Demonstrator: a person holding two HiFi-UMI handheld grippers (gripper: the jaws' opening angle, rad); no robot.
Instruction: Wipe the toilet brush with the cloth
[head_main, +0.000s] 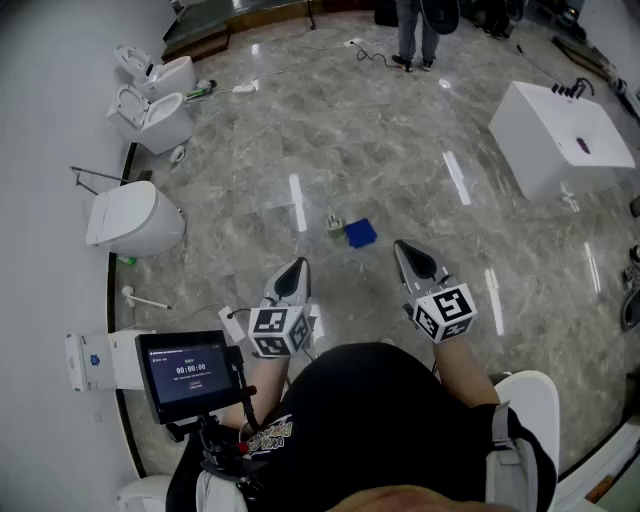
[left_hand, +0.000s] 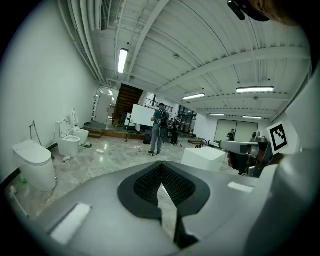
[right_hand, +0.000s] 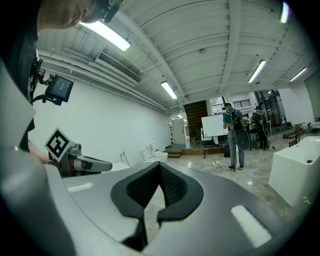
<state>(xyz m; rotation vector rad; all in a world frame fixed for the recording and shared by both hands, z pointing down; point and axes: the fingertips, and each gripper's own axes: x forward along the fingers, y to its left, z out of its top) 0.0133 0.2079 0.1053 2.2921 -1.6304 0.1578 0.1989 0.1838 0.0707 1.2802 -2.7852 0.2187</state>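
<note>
My left gripper (head_main: 296, 270) and right gripper (head_main: 405, 250) both have their jaws closed and empty. The cloth (head_main: 361, 233) lies on the floor at twelve o'clock, and what I take for the brush (head_main: 146, 299) at nine. I'd open the jaws wide before reaching down.

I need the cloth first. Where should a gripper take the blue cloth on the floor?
Pinch the near edge of the blue cloth, coming down from above: it lies low on the floor, so level jaws would likely find nothing to bite. The right gripper looks nearest.
</note>
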